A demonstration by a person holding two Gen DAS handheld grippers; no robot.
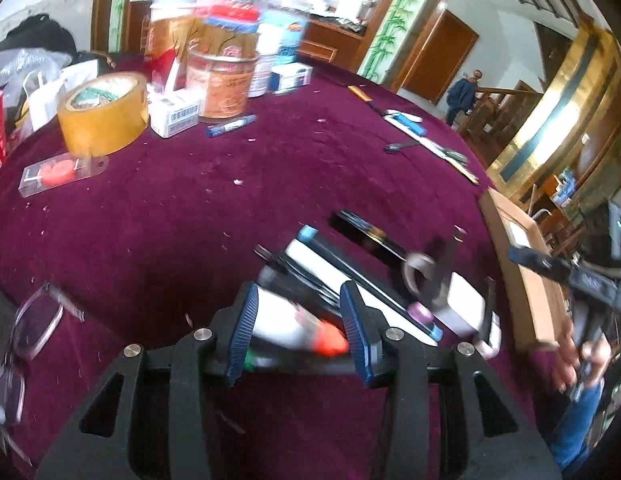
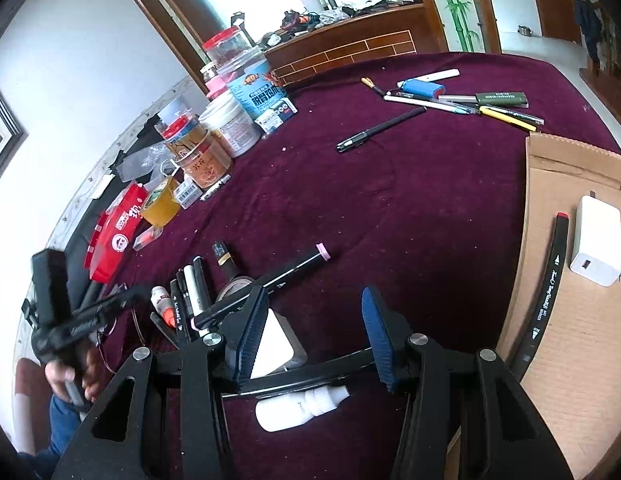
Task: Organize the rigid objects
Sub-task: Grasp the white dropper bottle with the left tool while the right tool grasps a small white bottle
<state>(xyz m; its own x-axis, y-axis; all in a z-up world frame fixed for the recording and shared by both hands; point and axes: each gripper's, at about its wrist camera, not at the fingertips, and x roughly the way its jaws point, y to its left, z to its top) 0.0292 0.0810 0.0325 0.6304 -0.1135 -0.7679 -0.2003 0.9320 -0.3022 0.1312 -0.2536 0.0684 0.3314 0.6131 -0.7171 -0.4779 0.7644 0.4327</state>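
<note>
Two sets of fingers stand apart, gripping nothing: your left gripper (image 1: 298, 328) straddles the white orange-capped bottle (image 1: 294, 322) in the desk's marker pile (image 1: 350, 268), so closing carelessly may scatter neighbours.

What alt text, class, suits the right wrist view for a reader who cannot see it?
An open right gripper hovers over a maroon tablecloth, with a white bottle beneath it. At right, a cardboard box holds a black marker and white charger.

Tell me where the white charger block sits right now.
In the right wrist view the white charger block lies on the cardboard sheet at the right edge, just right of a black marker.
</note>
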